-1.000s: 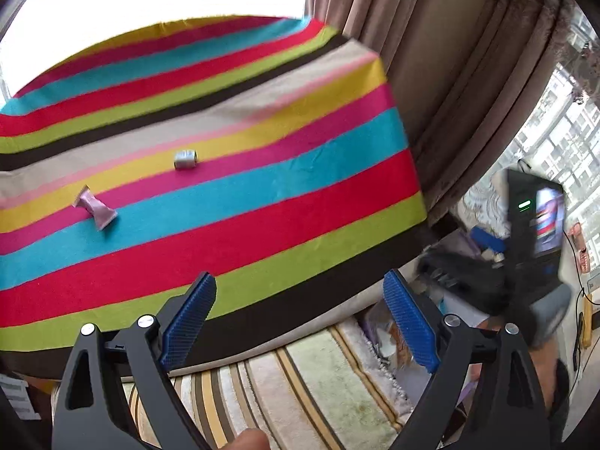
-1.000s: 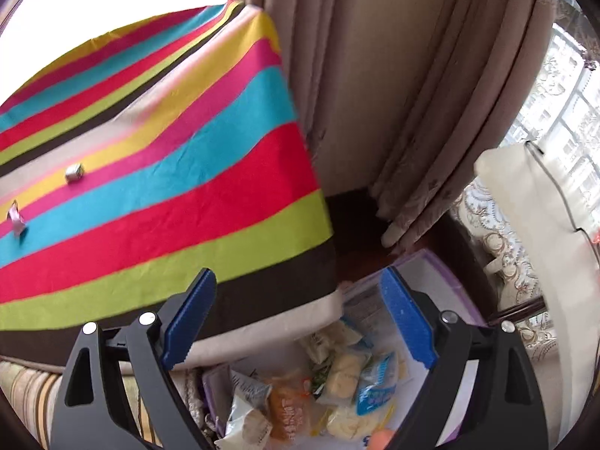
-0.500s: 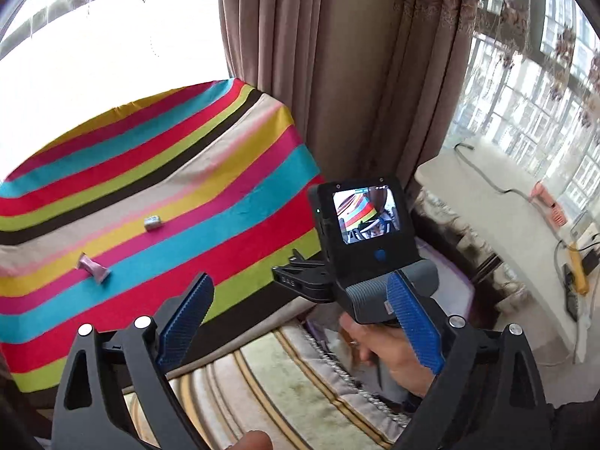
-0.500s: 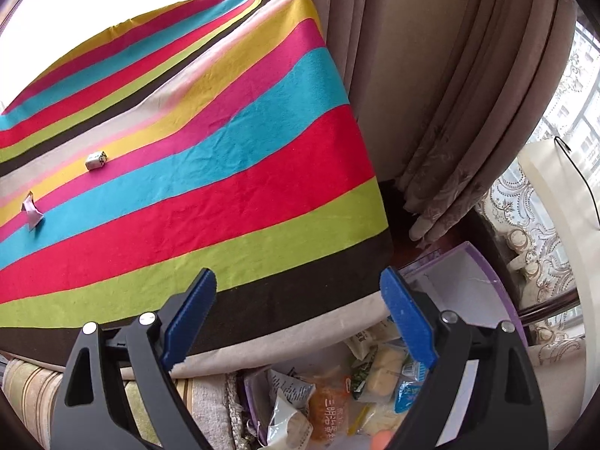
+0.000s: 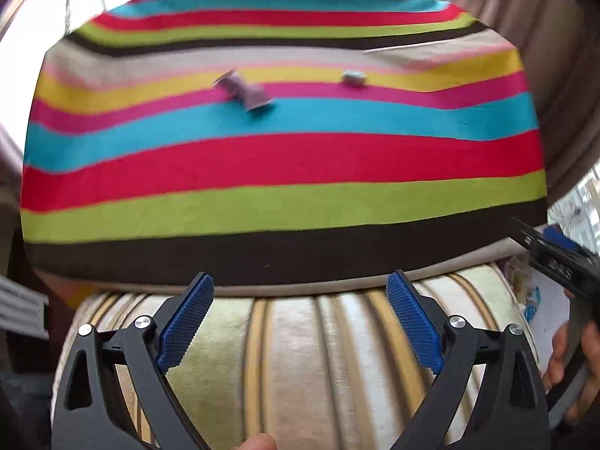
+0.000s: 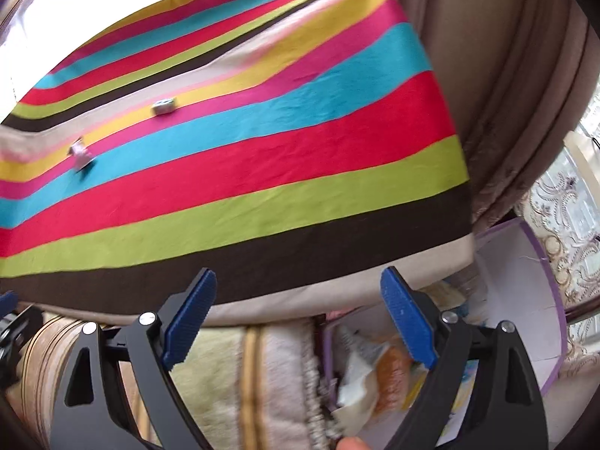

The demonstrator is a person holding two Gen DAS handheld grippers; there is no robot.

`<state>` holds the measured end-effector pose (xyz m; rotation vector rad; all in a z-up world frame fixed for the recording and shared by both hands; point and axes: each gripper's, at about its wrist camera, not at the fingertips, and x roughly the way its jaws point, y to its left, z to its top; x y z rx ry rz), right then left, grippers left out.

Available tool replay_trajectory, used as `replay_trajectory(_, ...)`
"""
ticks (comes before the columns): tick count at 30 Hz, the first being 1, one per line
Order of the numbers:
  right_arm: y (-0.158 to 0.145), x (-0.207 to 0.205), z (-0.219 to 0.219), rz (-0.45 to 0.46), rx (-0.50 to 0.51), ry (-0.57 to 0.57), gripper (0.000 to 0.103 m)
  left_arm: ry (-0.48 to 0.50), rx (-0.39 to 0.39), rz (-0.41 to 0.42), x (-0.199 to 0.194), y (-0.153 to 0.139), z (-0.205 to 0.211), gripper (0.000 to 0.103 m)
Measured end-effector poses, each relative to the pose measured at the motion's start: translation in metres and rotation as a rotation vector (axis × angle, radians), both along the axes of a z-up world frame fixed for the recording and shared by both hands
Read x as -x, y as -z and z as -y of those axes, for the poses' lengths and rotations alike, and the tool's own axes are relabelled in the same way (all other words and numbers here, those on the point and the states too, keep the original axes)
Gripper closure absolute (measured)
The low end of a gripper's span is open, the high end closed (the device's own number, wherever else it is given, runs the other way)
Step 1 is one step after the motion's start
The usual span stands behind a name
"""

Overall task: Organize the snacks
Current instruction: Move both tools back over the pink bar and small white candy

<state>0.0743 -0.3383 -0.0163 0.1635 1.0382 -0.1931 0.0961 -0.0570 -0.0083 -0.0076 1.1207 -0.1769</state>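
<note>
Two small wrapped snacks are seen on the striped cloth that covers the surface point(image 5: 285, 165): a pale pink twisted candy point(image 5: 243, 92) lies across the pink and blue bands, and a small grey-white sweet point(image 5: 352, 77) sits to its right on the yellow band, well apart from it. Both lie far back from the near edge, with broad bare bands of red, green and brown left between them and that edge. More packets point(image 6: 375, 371) are heaped in a white, purple-rimmed bin point(image 6: 540, 300) set on the floor beside the surface's near right corner, against the curtain point(image 6: 506, 75).

The left claw point(image 5: 300, 322) is held wide, its blue pads point(image 5: 183, 326) apart and nothing between them; it hangs over a striped rug point(image 5: 300, 356), short of the cloth's near hem. The right claw point(image 6: 298, 322) is likewise spread wide and empty, poised over the rug's fringe and the bin's left rim, with the overhanging hem just ahead of its tips. In the left wrist view the right device and the hand point(image 5: 573, 371) gripping it are seen at the right border, near the left claw's right finger. The right side is closed in by the curtain and the bin; open room is left above the middle of the cloth.
</note>
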Motion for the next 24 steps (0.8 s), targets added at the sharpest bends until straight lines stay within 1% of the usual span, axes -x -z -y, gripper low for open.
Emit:
replay_trajectory(2,0.001,-0.002,-0.013,-0.007,0.009,-0.027,0.014,-0.031,0.023,-0.001,-0.003,0.001,-0.016,0.012)
replay_trajectory(5,0.0,-0.008,-0.027,-0.013,0.031,-0.063,0.014,-0.052,0.022,0.005,-0.008,0.002,-0.025,0.012)
replay_trajectory(9,-0.001,-0.018,-0.038,-0.008,0.025,-0.079,0.014,-0.088,0.032,0.004,-0.02,0.004,-0.038,0.012)
replay_trajectory(15,-0.004,-0.036,-0.059,0.016,0.031,-0.117,0.014,-0.18,0.062,0.006,-0.044,0.01,-0.061,0.014)
replay_trajectory(19,-0.003,-0.047,-0.069,0.017,0.039,-0.134,0.014,-0.208,0.072,0.008,-0.058,0.012,-0.072,0.015)
replay_trajectory(21,-0.001,-0.052,-0.074,0.018,0.044,-0.141,0.014,-0.218,0.078,0.015,-0.067,0.014,-0.075,0.02)
replay_trajectory(24,0.001,-0.063,-0.077,0.021,0.042,-0.144,0.014,-0.222,0.09,0.021,-0.081,0.015,-0.077,0.024)
